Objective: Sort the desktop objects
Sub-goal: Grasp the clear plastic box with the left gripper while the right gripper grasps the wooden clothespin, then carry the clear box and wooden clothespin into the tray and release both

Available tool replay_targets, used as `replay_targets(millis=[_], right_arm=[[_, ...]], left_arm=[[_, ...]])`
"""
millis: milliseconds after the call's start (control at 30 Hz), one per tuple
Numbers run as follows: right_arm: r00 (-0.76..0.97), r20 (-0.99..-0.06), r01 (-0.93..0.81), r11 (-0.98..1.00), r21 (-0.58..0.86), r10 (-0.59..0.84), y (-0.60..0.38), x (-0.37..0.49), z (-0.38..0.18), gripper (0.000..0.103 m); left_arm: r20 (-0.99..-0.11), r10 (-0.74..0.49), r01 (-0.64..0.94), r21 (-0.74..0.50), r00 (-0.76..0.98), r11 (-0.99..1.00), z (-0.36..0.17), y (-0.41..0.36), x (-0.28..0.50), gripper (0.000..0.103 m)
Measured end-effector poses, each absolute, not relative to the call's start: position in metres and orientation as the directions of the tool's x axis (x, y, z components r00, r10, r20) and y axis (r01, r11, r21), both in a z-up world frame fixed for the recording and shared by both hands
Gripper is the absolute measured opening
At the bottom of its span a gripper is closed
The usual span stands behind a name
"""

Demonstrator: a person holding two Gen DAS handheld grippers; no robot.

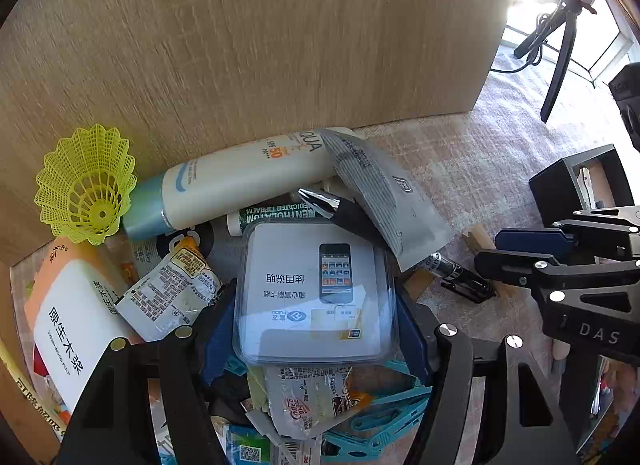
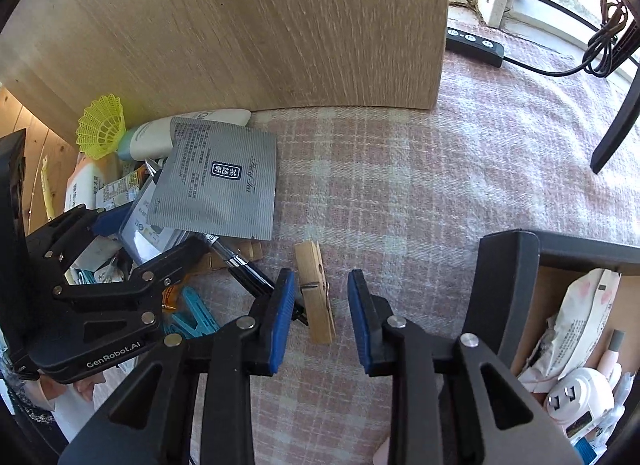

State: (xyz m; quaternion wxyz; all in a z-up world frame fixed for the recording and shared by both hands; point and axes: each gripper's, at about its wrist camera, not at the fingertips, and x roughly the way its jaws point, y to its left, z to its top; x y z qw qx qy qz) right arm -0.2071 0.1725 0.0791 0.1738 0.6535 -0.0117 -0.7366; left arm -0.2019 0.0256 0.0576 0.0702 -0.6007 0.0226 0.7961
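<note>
My left gripper (image 1: 315, 293) is shut on a clear plastic box (image 1: 312, 289) with a printed phone leaflet inside; its blue pads press both sides over a pile of clutter. The right wrist view shows that same left gripper (image 2: 150, 233) at the left, with the box (image 2: 140, 225) in it. My right gripper (image 2: 320, 281) stands open over the checked cloth. A wooden clothespin (image 2: 314, 297) lies between its pads, close to the left pad and apart from the right one. The right gripper (image 1: 490, 249) also shows at the right edge of the left wrist view.
The pile holds a yellow shuttlecock (image 1: 86, 189), a sunscreen bottle (image 1: 240, 185), a silver sachet (image 2: 218, 181), a black pen (image 2: 244, 269), a tissue pack (image 1: 76, 329) and blue clips (image 2: 192, 317). A wooden panel (image 2: 240, 25) stands behind. A black box (image 2: 504, 289) with items is at right.
</note>
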Motion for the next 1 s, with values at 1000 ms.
replay_targets(millis=[1000], right_arm=[[-0.127,-0.950,0.225,-0.941,0.251,-0.284,0.213,-0.127,0.103,0.012]], left_arm=[[-0.911,0.177,-0.062,-0.166,-0.372,-0.984,0.100,0.052,-0.097,0.067]])
